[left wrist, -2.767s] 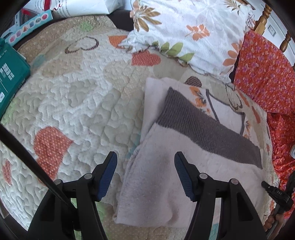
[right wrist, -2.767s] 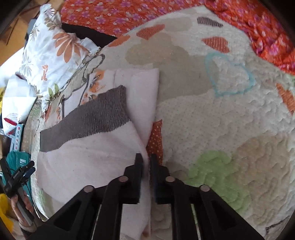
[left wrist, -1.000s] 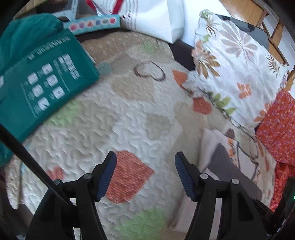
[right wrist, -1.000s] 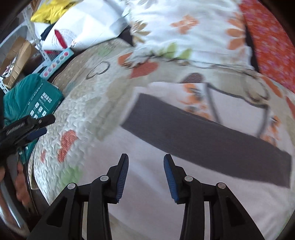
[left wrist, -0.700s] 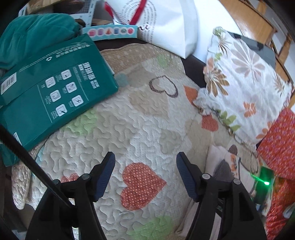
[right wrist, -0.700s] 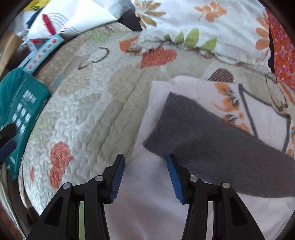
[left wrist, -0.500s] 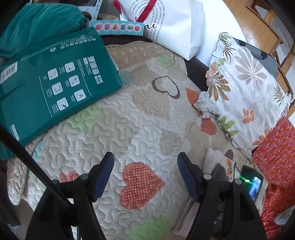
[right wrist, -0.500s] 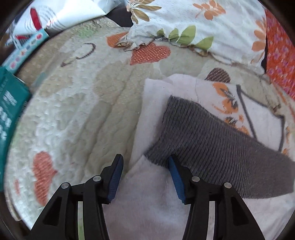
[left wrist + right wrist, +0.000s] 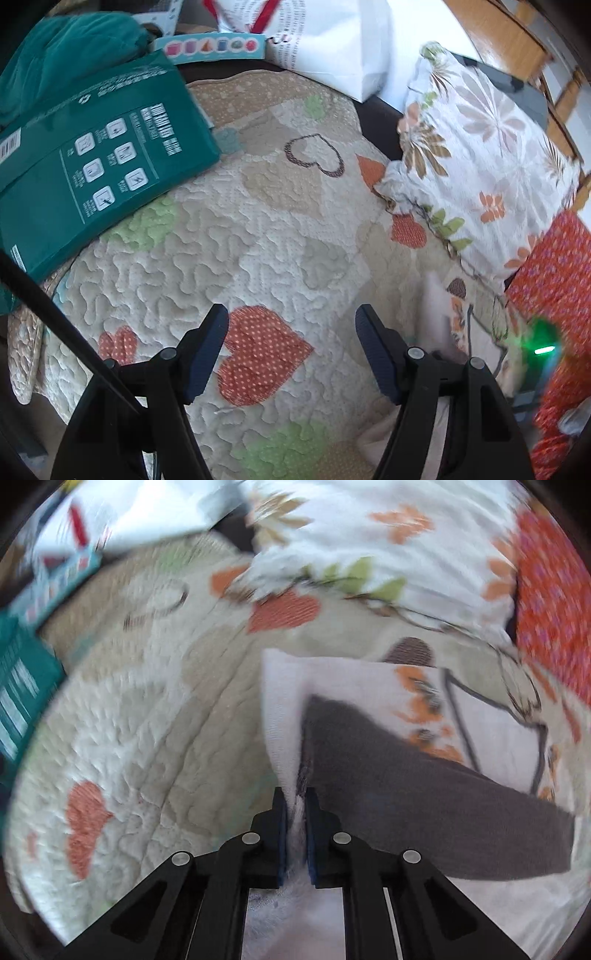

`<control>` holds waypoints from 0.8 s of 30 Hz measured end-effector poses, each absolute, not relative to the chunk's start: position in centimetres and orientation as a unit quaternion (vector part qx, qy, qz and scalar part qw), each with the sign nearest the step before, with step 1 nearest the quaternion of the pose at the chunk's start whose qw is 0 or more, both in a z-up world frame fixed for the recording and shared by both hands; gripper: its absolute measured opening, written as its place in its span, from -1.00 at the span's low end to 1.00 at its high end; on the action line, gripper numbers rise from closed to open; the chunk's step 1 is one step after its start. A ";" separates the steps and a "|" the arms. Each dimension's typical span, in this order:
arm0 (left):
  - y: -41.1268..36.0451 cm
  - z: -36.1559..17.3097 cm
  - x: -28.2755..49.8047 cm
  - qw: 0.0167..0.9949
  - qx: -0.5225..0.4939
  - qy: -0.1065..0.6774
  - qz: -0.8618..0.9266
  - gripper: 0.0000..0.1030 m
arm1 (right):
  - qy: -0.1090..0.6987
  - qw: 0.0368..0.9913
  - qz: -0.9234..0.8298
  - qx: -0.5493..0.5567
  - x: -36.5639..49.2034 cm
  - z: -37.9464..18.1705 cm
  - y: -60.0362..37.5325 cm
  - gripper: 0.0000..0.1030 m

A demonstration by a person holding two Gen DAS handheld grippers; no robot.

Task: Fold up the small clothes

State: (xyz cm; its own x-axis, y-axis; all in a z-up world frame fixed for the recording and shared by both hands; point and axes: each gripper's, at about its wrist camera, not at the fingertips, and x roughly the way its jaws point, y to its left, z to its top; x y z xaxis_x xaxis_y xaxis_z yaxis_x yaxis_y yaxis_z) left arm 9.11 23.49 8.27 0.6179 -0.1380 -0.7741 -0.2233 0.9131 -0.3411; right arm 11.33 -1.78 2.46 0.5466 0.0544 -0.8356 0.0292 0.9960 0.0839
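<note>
A small white garment (image 9: 284,709) with a grey ribbed band (image 9: 406,771) and an orange print lies folded on the heart-patterned quilt (image 9: 155,716). My right gripper (image 9: 295,805) is shut on the garment's left edge, where white cloth and the band's corner bunch up between the blue pads. In the left wrist view my left gripper (image 9: 291,339) hangs open over bare quilt (image 9: 258,240), above an orange dotted heart, with nothing between its fingers. Only a blurred strip of the garment (image 9: 439,317) shows at that view's right, beyond the right finger.
A teal package (image 9: 92,166) lies on the quilt's far left, with a white paper bag (image 9: 332,40) behind it. A flowered pillow (image 9: 487,158) and an orange floral cloth (image 9: 554,280) line the right side. A wooden bed frame (image 9: 509,40) rises at the back.
My right gripper went from open above the garment to shut on its left edge by the grey band. The left gripper stayed open over the quilt and barely shifted.
</note>
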 end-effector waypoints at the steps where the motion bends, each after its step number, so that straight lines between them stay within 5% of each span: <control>1: 22.8 8.3 9.1 0.877 -0.199 0.437 0.022 0.36 | 0.468 0.881 0.011 0.072 10.5 3.7 -4.1 -0.83; 9: 15.2 8.0 8.7 0.881 -0.132 0.454 -0.025 0.36 | 0.413 0.896 -0.039 0.157 1.8 8.0 -20.5 -0.83; 24: -4.2 6.1 3.1 0.844 -0.035 0.486 -0.223 0.36 | 0.414 0.840 -0.093 0.338 -7.2 0.1 -38.1 -0.80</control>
